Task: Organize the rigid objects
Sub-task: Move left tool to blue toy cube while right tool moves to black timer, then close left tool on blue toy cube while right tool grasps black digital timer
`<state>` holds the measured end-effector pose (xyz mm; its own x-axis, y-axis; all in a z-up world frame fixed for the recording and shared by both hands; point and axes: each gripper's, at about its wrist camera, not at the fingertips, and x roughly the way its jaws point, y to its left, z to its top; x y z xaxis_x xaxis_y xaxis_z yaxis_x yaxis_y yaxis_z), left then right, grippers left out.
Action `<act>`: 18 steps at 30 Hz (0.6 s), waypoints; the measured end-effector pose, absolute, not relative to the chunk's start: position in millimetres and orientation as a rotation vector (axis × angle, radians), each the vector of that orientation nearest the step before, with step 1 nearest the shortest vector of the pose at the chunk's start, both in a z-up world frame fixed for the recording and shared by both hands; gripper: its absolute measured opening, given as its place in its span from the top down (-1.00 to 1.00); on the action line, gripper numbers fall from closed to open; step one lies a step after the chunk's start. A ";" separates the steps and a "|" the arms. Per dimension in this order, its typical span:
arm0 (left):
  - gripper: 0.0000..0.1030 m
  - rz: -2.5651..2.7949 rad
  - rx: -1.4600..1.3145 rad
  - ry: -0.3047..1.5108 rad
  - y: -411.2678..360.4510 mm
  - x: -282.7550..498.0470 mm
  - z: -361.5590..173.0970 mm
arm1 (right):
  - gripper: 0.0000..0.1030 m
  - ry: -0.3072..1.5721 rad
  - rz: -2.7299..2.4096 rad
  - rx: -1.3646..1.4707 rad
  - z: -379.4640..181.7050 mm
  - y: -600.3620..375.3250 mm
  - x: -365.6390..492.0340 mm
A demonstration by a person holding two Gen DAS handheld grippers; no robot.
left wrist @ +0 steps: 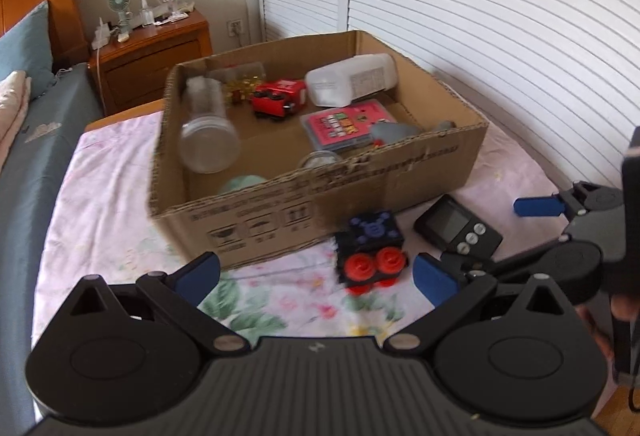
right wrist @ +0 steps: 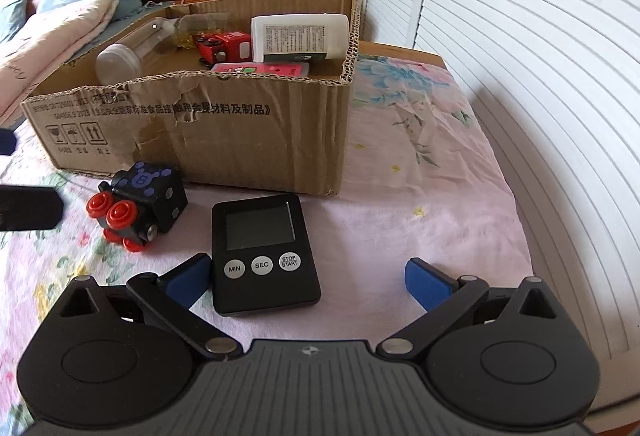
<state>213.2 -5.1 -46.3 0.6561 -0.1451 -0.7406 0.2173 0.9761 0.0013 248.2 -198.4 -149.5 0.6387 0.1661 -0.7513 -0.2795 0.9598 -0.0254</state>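
The corrugated cardboard box (left wrist: 400,171) wall is hiding part of its clutter; beside it, both tools (left wrist: 316,272) (right wrist: 308,278) are gaping wide, empty.

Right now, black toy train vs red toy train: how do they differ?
The black toy train stands on the floral cloth outside the cardboard box; the red toy train lies inside it. The black one has a black body with blue markings and red wheels; the red one has a red body with dark wheels. Both are small blocky toy trains, and neither is gripped.
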 end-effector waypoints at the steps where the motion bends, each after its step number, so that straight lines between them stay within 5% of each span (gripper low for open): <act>1: -0.98 -0.212 0.093 0.829 -8.8 216.1 -48.5 | -1.00 0.839 0.262 -0.147 -149.5 -198.9 247.7; 9: -0.89 -0.205 0.119 0.864 -35.9 237.4 -71.8 | -1.00 0.817 0.309 -0.162 -150.8 -204.3 243.8; 18: -0.27 -0.193 0.068 0.927 -39.7 249.7 -87.7 | -1.00 0.800 0.324 -0.164 -152.1 -206.6 242.0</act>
<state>249.7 -39.7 -87.7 0.5846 -0.1360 -0.7999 0.1945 0.9806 -0.0245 242.0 -206.6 -152.1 0.6506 0.2227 -0.7260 -0.3456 0.9381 -0.0220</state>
